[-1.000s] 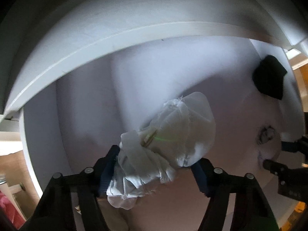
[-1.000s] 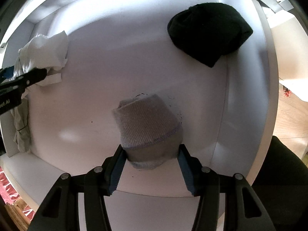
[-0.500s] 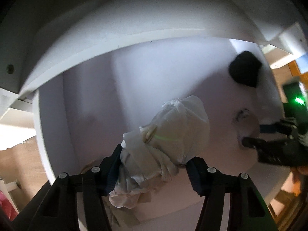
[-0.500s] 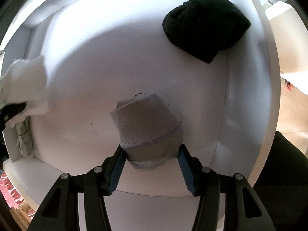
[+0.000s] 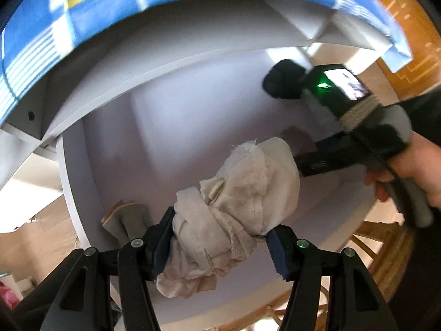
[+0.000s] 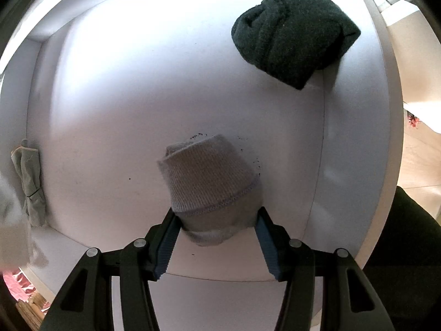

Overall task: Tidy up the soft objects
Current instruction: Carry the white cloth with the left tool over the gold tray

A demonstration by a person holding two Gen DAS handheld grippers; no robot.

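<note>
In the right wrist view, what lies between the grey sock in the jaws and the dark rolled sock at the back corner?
Nothing lies between the grey sock and the dark sock: only bare white shelf with a few dark specks, seen in the right wrist view.

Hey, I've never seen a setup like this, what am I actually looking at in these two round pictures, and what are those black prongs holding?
No robot here: a person holds a two-finger gripper in each hand, with a fisheye camera on each looking along its fingers. The left gripper clamps a bundle of white cloth; its view also shows the person's right hand. The right gripper pinches a rolled grey sock over a white shelf. A dark green knit piece lies in the shelf's far right corner.
</note>
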